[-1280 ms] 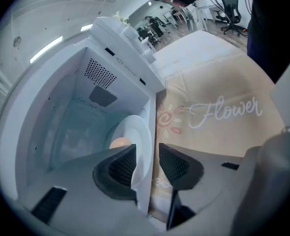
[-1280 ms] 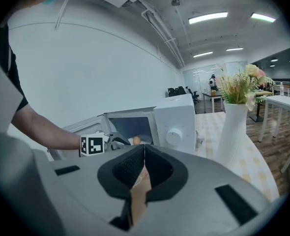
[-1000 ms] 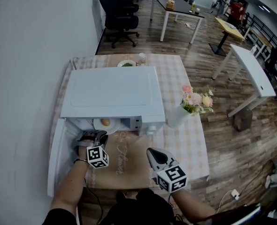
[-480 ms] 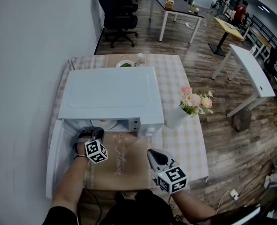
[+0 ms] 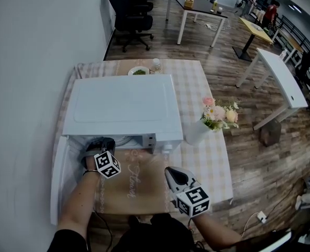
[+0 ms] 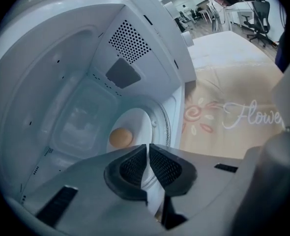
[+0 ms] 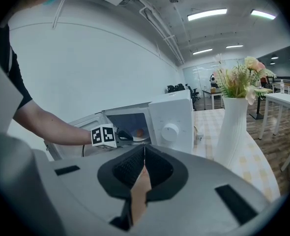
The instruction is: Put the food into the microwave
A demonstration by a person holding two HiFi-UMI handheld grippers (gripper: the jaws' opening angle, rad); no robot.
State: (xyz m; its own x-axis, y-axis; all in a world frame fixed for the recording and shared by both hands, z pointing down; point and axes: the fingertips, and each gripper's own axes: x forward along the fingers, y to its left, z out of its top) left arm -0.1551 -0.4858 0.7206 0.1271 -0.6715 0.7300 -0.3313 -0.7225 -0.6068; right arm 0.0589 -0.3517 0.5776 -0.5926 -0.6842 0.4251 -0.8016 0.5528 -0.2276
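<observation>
The white microwave (image 5: 121, 106) stands with its door (image 5: 60, 182) swung open to the left. Inside it, on the turntable, lies a white plate (image 6: 135, 127) with a round golden bun (image 6: 121, 137). My left gripper (image 5: 105, 142) sits at the mouth of the cavity, apart from the plate. Its jaws (image 6: 148, 145) are closing, are almost together, and have nothing between them. My right gripper (image 5: 172, 171) hovers over the brown placemat (image 5: 136, 185), shut and empty (image 7: 144, 149). In the right gripper view the bun (image 7: 139, 132) shows through the open front.
A white vase of flowers (image 5: 199, 130) stands just right of the microwave. Behind the microwave are a plate of greens (image 5: 139, 71) and a small bottle (image 5: 155, 63). The wall runs along the left, and the checked tablecloth (image 5: 207, 161) reaches the table's right edge.
My left gripper has drawn a little to the left in front of the cavity and its jaws have come together. The plate stays inside. The right gripper has not moved.
</observation>
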